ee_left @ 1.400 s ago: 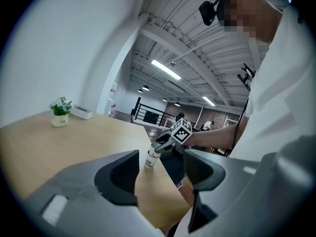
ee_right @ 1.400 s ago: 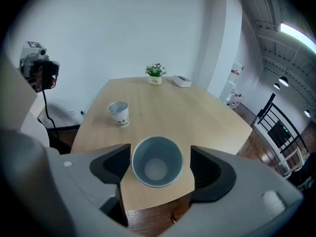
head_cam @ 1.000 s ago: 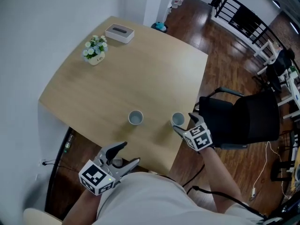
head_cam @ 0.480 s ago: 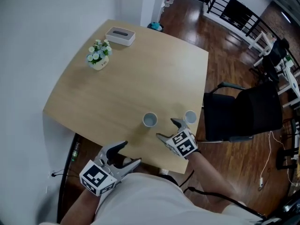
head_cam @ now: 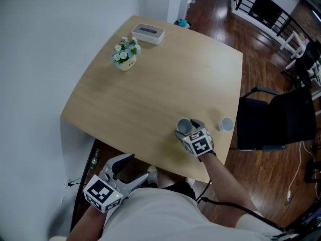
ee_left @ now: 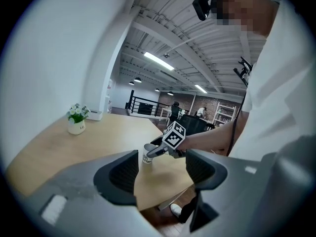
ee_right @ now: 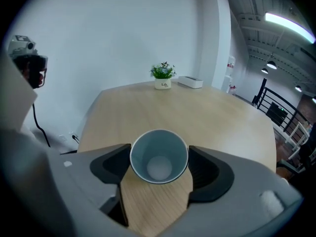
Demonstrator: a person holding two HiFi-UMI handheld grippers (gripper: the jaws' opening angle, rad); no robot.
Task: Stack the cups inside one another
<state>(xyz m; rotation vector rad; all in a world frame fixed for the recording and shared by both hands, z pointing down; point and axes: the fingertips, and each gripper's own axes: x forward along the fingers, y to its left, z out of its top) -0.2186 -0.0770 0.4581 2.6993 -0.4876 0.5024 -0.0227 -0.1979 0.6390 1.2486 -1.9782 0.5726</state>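
Observation:
Two pale paper cups stand upright near the table's near-right corner. My right gripper [head_cam: 186,128] is open and straddles the left cup [head_cam: 183,125]. In the right gripper view that cup [ee_right: 159,155] fills the gap of the right gripper [ee_right: 159,166], its rim against both pads and still round. The second cup [head_cam: 226,124] stands apart to the right, close to the table edge. My left gripper [head_cam: 136,165] hangs open and holding nothing below the table's near edge. The left gripper [ee_left: 162,169] looks toward the straddled cup [ee_left: 147,153] and the right gripper [ee_left: 157,149].
A small pot of flowers [head_cam: 124,54] and a white box [head_cam: 148,33] sit at the far left of the wooden table [head_cam: 150,94]. A black office chair [head_cam: 281,119] stands beside the table's right edge. Wooden floor and a black railing lie beyond.
My right gripper has moved left, away from the right-hand cup, and now straddles the left cup. The left gripper has stayed low by the near edge. Both cups kept their places.

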